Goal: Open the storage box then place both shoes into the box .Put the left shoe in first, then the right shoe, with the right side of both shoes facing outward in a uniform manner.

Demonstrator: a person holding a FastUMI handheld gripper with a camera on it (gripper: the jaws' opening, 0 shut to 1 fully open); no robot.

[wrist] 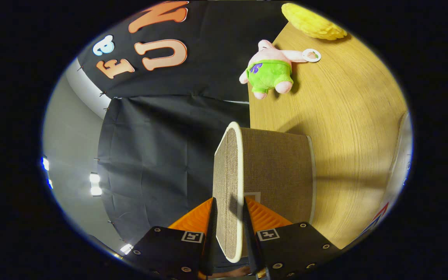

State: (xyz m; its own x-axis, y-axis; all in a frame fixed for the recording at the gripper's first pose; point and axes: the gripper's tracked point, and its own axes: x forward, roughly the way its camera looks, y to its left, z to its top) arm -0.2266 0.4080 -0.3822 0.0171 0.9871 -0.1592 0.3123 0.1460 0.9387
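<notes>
The camera rides just behind the jaws, rolled sideways, apparently, looking very closely along them at the storage box lid (228, 186) edge, with the worktop (348, 128) stretching beyond.

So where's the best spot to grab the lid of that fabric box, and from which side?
The lid is best taken by its thin rim edge, approached edge-on from the side facing the gripper, where it already sits. The lid is a flat stiff panel standing proud of the box, so the jaws can pinch both faces. They look closed on that edge now.
</notes>
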